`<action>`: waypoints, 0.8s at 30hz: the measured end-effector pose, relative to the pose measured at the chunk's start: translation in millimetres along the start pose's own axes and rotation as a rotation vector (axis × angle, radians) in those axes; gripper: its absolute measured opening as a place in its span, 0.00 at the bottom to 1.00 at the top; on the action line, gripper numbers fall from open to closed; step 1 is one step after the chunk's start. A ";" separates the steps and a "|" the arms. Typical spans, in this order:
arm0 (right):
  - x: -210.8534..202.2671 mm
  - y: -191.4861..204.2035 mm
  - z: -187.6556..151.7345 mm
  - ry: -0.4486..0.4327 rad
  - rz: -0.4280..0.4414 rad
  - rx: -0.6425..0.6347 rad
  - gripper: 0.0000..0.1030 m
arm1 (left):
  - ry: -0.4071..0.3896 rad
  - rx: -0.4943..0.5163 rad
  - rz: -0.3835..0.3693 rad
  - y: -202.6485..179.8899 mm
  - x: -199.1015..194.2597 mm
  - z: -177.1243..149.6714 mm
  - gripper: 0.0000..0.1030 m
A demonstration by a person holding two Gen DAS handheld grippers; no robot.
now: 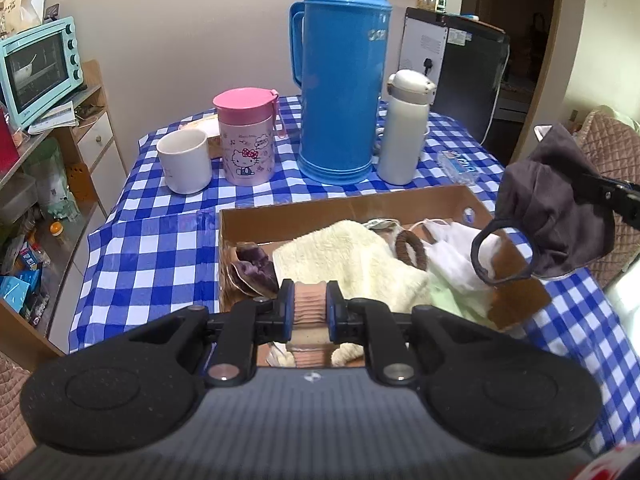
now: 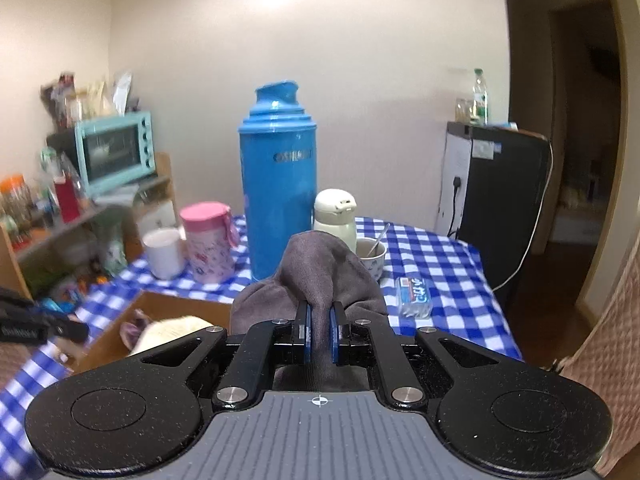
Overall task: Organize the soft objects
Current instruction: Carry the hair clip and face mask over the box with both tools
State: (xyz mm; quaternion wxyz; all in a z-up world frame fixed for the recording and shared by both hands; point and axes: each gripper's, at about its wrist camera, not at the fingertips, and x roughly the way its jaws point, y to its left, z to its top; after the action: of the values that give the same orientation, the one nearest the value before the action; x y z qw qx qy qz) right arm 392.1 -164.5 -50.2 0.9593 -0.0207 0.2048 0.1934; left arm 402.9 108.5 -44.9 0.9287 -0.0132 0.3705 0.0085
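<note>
My left gripper (image 1: pixel 311 307) is shut on a ribbed pink cloth (image 1: pixel 310 312) at the near edge of a cardboard box (image 1: pixel 344 204). The box holds a cream towel (image 1: pixel 352 264), a purple item (image 1: pixel 256 266), a brown hair tie (image 1: pixel 412 249) and white cloths (image 1: pixel 456 256). My right gripper (image 2: pixel 319 336) is shut on a grey garment (image 2: pixel 320 280) and holds it in the air. In the left wrist view the garment (image 1: pixel 560 216) hangs over the box's right end. The box also shows in the right wrist view (image 2: pixel 160 308) at lower left.
On the blue checked tablecloth (image 1: pixel 160 248) stand a white mug (image 1: pixel 185 165), a pink Hello Kitty cup (image 1: pixel 248 142), a tall blue thermos (image 1: pixel 342 72) and a white bottle (image 1: pixel 404 128). A tissue pack (image 2: pixel 415 297) and a bowl with spoon (image 2: pixel 370 258) lie right. Shelves stand left.
</note>
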 end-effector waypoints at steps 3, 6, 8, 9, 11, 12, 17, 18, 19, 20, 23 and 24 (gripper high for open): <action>21.4 10.3 -12.1 0.028 0.004 -0.059 0.09 | 0.024 -0.006 0.014 2.1 17.6 -0.3 0.14; 42.0 22.4 -29.2 0.087 0.025 -0.102 0.09 | 0.052 -0.010 0.027 4.3 33.7 -3.3 0.14; 54.7 29.9 -39.6 0.134 0.051 -0.116 0.09 | 0.069 -0.012 0.030 5.5 42.0 -6.0 0.14; 60.5 33.2 -44.6 0.160 0.070 -0.113 0.09 | 0.079 -0.012 0.032 5.6 45.9 -7.6 0.14; 70.5 37.0 -50.8 0.207 0.110 -0.085 0.09 | 0.093 -0.012 0.034 6.4 51.2 -10.2 0.14; 74.3 36.8 -52.6 0.226 0.130 -0.064 0.09 | 0.100 -0.013 0.035 7.1 53.8 -11.8 0.14; 92.7 31.3 -51.5 0.307 0.203 0.058 0.09 | 0.128 -0.020 0.043 11.6 63.9 -17.4 0.14; 97.5 29.3 -51.1 0.323 0.214 0.083 0.09 | 0.131 -0.020 0.041 11.9 65.4 -17.8 0.14; 102.7 27.9 -50.9 0.343 0.222 0.101 0.09 | 0.134 -0.020 0.041 12.3 66.8 -18.5 0.14; 106.2 27.0 -50.1 0.355 0.221 0.113 0.09 | 0.138 -0.017 0.042 12.4 68.6 -19.2 0.14; 117.5 27.3 -52.1 0.393 0.185 0.110 0.09 | 0.149 -0.008 0.048 11.4 73.7 -20.5 0.14; 118.9 28.1 -52.6 0.404 0.169 0.101 0.09 | 0.154 -0.003 0.051 11.2 76.2 -21.0 0.14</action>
State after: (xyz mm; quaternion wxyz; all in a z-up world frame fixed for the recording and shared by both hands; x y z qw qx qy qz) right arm 461.2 -101.7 -144.9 0.8789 0.0064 0.4032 0.2547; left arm 443.4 119.5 -112.7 0.8970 -0.0059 0.4408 0.0319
